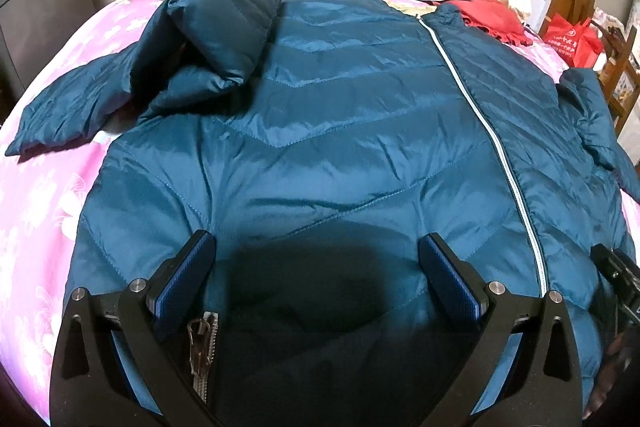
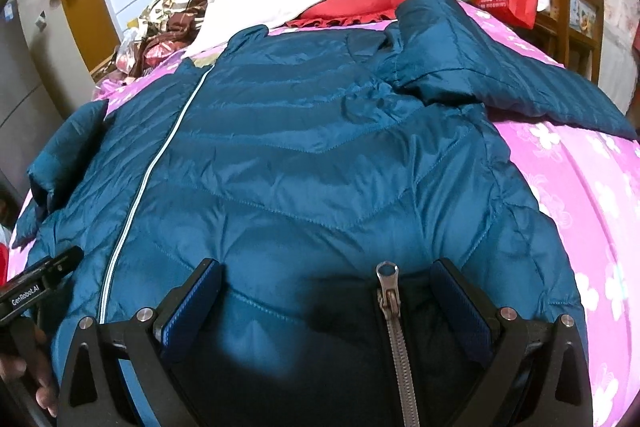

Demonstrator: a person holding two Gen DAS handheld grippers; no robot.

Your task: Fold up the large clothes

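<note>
Teal quilted puffer jacket point(image 1: 320, 115) flat on pink floral bed point(image 1: 48, 195): light, soft, slippery, best gripped at hem; left hand-held gripper point(image 1: 316, 251) and right hand-held gripper point(image 2: 328, 279) both gape wide, empty.

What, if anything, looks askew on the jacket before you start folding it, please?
One sleeve is doubled back over the jacket near the shoulder instead of lying flat; the other sleeve is bunched at the jacket's edge. Both tongs, left and right, hang open at the hem.
</note>
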